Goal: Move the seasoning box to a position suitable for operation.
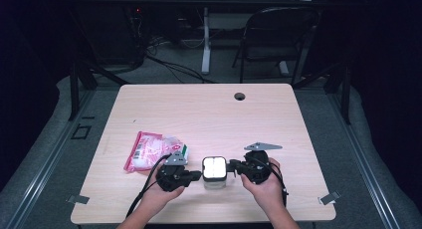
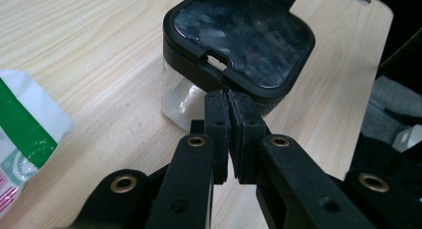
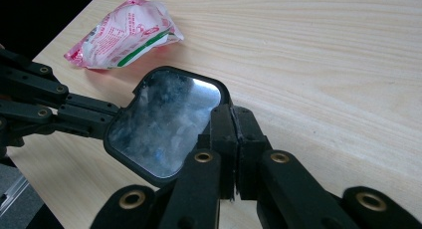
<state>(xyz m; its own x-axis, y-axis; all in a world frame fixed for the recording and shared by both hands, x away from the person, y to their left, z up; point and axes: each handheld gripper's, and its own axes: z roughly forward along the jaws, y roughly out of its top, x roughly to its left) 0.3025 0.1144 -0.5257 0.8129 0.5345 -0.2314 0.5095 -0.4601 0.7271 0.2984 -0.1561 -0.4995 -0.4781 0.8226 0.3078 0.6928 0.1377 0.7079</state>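
Observation:
A clear box with a black-rimmed lid (image 1: 215, 171) stands near the table's front edge, between my two grippers. My left gripper (image 1: 199, 175) comes at it from the left. Its jaws are shut, with the tips (image 2: 229, 97) against the lid's (image 2: 239, 35) near rim, just below a small notch. From the right, my right gripper (image 1: 230, 165) is also shut, its tips (image 3: 233, 112) touching the lid's (image 3: 164, 119) edge. Whether either pinches a thin tab of the lid I cannot tell. The left gripper's fingers (image 3: 84, 122) reach the lid's far side.
A pink and white plastic bag (image 1: 152, 150) with a green stripe lies on the wooden table (image 1: 209, 114), left of the box and behind my left hand. A cable hole (image 1: 240, 96) sits at the table's far edge. A folding chair (image 1: 273, 35) stands beyond.

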